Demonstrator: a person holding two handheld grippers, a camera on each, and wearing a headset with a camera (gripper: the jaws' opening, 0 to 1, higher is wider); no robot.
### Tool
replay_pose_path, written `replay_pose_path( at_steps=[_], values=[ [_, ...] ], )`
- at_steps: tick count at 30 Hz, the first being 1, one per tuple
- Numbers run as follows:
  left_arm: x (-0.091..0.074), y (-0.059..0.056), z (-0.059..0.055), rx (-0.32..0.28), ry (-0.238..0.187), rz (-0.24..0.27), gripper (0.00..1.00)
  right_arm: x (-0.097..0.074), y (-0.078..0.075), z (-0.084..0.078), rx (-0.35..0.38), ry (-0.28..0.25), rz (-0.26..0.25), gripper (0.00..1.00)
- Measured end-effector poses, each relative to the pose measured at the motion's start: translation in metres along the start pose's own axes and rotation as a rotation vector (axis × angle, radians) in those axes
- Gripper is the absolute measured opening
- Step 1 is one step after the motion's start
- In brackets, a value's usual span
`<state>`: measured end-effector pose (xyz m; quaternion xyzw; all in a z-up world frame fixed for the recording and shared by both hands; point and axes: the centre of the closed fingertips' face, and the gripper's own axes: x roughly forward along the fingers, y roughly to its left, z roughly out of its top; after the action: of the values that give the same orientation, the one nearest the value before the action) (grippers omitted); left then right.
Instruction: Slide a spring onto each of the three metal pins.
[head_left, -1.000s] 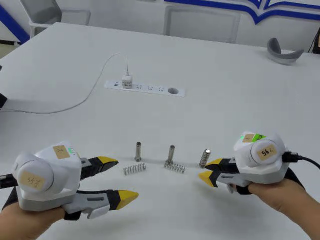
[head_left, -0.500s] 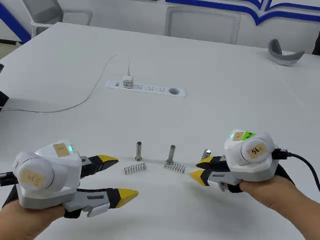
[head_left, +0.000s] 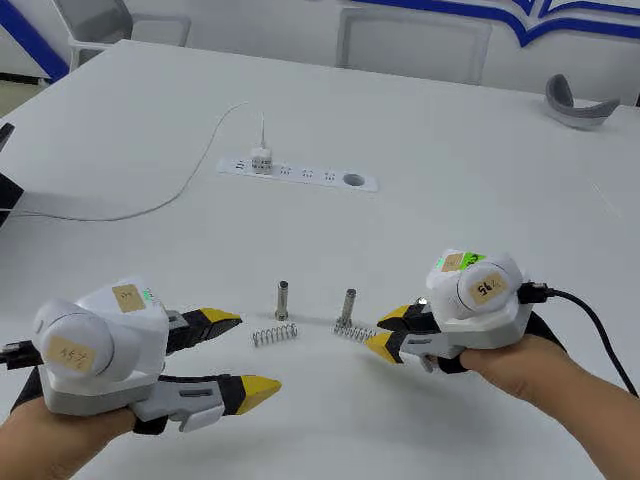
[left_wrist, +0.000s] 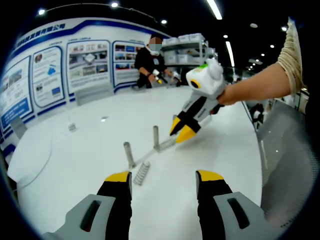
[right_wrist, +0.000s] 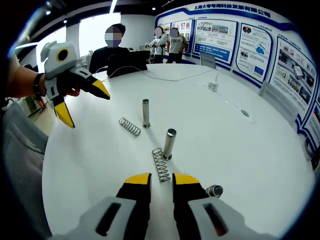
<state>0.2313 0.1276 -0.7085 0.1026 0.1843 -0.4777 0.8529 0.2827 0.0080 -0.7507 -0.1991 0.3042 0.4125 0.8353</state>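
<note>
Two bare metal pins stand upright mid-table: the left pin (head_left: 282, 298) and the middle pin (head_left: 348, 304). A loose spring (head_left: 274, 335) lies in front of the left pin. A second spring (head_left: 350, 333) lies by the middle pin. My right gripper (head_left: 386, 332) is open by a narrow gap, its tips just short of that second spring (right_wrist: 161, 164), with nothing between them. A third pin (right_wrist: 214, 190) with a spring around it stands beside the right jaw. My left gripper (head_left: 248, 352) is wide open at the lower left, well short of the left spring (left_wrist: 141, 172).
A white power strip (head_left: 298, 174) with a plugged charger (head_left: 261, 160) and cable lies beyond the pins. A grey curved object (head_left: 580, 105) sits at the far right. Chairs line the table's far edge. People stand in the background (right_wrist: 114, 47).
My right gripper has moved left, past the third pin, up to the middle spring. The left gripper has stayed where it was.
</note>
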Motion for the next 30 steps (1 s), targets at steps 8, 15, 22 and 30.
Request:
replay_pose_path(
  at_steps=[8, 15, 22, 30],
  values=[
    [0.001, 0.0, -0.001, -0.004, 0.003, -0.001, 0.52, 0.008, 0.001, -0.004, -0.007, 0.022, 0.017, 0.17],
    [0.001, 0.0, -0.002, -0.008, 0.006, -0.001, 0.52, 0.012, 0.001, -0.005, -0.012, 0.035, 0.03, 0.17],
    [0.001, 0.0, -0.002, -0.009, 0.006, -0.001, 0.52, 0.014, 0.003, -0.006, -0.013, 0.049, 0.044, 0.16],
    [0.0, -0.002, -0.003, -0.007, 0.009, -0.003, 0.51, 0.015, 0.006, -0.007, -0.02, 0.061, 0.051, 0.14]
  ],
)
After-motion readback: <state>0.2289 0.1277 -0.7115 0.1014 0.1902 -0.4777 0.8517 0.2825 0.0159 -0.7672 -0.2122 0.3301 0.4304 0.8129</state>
